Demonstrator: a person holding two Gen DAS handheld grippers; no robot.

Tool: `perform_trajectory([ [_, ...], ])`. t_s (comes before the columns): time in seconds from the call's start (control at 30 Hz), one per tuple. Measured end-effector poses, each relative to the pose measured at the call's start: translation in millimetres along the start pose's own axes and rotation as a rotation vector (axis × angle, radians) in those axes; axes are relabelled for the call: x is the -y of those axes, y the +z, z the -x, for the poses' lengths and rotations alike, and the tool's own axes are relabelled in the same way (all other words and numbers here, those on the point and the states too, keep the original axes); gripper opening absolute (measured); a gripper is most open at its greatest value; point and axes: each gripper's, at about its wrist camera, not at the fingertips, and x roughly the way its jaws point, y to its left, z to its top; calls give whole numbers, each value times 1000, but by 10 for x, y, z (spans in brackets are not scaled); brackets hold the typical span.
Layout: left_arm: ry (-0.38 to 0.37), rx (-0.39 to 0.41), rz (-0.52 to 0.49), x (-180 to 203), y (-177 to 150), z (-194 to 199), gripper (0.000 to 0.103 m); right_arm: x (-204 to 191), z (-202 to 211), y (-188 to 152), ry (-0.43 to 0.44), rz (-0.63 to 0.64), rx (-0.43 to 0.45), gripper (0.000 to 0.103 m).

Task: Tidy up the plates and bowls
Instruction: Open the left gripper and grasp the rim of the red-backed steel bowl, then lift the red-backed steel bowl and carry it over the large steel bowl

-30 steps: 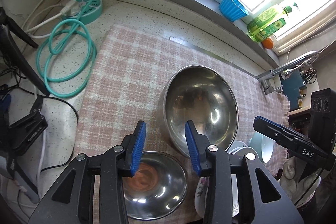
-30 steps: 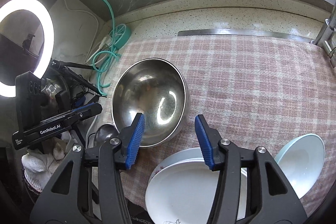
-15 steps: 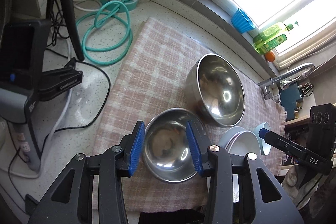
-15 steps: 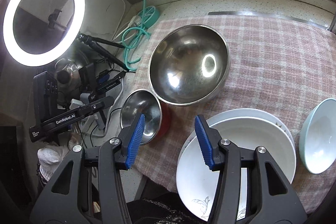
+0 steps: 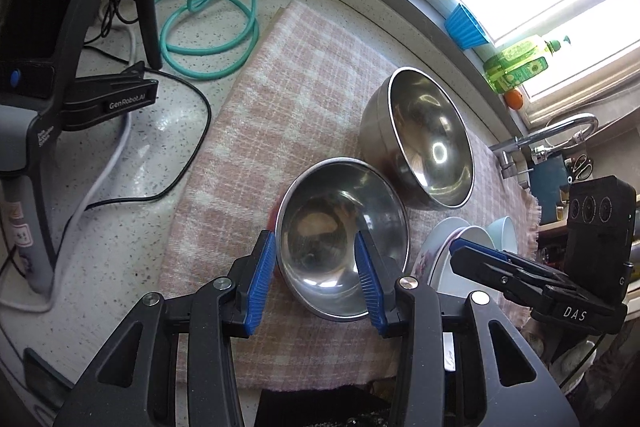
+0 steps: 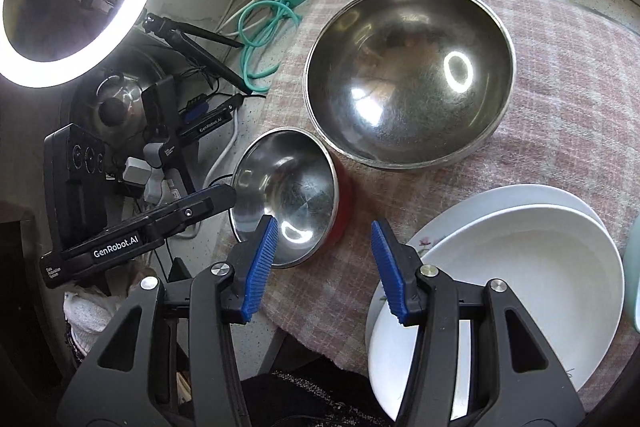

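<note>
Left to right across the pink-and-white checked cloth point(image 6: 560, 131): the small round steel bowl with a red outer wall point(image 6: 286, 195), the large round steel mixing bowl point(image 6: 408, 71) just behind and to its right, then two stacked white plates point(image 6: 520, 255) near the front edge.

The left gripper point(image 5: 316, 277) hangs over the small bowl's near rim. Its blue-padded jaws stand apart with nothing clamped; in the left wrist view they frame the near half of this bowl point(image 5: 340, 235), one pad outside the left wall, the other seemingly above the interior, though contact cannot be told.

The right gripper point(image 6: 326, 267) is likewise apart and empty, poised above bare cloth between the small bowl and the plates.

The left hand appears nearer the small bowl. The larger bowl point(image 5: 432, 135) lies ahead and to the right of the left gripper, so nesting, if intended, would likely carry the small bowl that way.
</note>
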Motion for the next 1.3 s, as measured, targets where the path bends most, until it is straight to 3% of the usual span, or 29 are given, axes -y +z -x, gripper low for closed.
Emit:
perform_trajectory([
  [0.17, 1, -2, 4, -29, -12, -6, 38, -50, -140, 6, -13, 15, -23, 51],
  [0.63, 42, 0, -1, -82, -20, -37, 36, -25, -253, 51, -60, 33, -43, 37],
  [0.9, 74, -20, -11, -112, -17, -162, 14, -58, -356, 53, -99, 63, -66, 20],
  [1.3, 121, -12, -56, -10, -88, -181, 12, -106, -412, 38, -107, 68, -71, 12],
])
